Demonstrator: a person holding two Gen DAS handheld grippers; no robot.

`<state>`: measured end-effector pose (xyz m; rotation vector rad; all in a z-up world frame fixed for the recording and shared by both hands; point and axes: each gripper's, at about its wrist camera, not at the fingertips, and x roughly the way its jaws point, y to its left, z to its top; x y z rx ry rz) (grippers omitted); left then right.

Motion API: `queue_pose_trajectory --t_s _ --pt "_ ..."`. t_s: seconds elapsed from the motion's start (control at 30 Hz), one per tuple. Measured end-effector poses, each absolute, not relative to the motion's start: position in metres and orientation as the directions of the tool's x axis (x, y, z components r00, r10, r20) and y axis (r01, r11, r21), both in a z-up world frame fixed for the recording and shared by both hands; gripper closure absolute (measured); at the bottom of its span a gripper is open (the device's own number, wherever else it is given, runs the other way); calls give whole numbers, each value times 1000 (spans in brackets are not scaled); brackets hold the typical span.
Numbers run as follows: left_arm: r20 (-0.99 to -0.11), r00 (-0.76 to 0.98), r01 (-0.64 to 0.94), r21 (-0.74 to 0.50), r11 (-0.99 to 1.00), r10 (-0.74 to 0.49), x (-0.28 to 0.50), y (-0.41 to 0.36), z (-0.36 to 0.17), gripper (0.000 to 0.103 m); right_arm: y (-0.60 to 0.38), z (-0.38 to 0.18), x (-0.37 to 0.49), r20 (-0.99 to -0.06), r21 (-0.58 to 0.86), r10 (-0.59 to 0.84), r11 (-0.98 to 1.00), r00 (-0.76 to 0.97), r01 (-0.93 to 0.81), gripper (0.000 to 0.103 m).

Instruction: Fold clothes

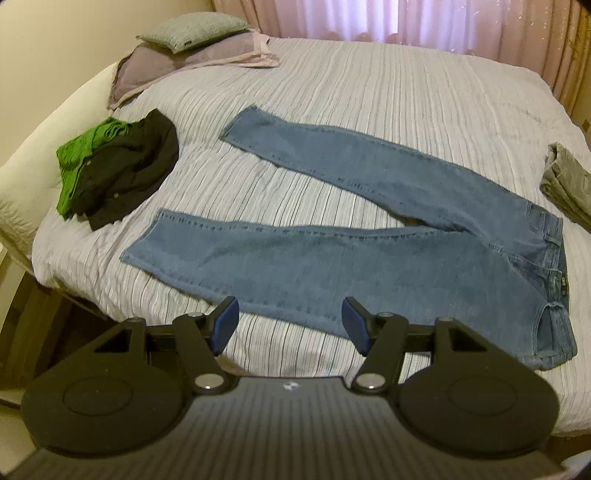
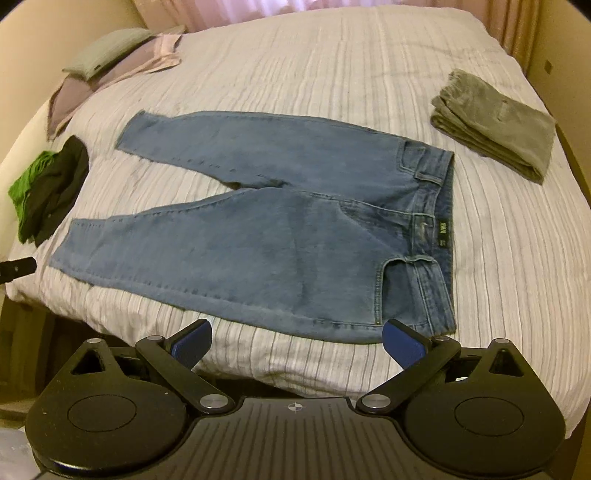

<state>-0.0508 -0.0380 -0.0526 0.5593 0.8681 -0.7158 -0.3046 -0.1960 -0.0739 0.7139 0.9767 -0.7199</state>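
Observation:
A pair of blue jeans [image 1: 332,254] lies flat on the striped bedspread [image 1: 332,96], legs spread apart toward the left and waistband at the right. In the right wrist view the jeans [image 2: 266,240] show their waistband and label on the right. My left gripper [image 1: 290,323] hovers above the near leg's lower edge, open, nothing between its blue pads. Over the near edge of the bed, just short of the jeans' hip, my right gripper [image 2: 297,341] stands wide open and empty. The tip of the left gripper [image 2: 18,267] shows at the left edge of the right wrist view.
A pile of green and black clothes [image 1: 118,166] lies at the left of the bed. Folded grey-olive trousers [image 2: 495,122] rest at the right. Pillows [image 1: 192,48] sit at the far left corner. Pink curtains [image 1: 424,22] hang behind. The bed's near edge drops to a dark floor.

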Motion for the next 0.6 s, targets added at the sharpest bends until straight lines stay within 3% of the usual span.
queue_pose_trajectory --t_s 0.6 --pt "-837 467 724 177 666 -284 -66 -8 -57 45 -182 -80 -298 -908 212 -163 615 386 759 2"
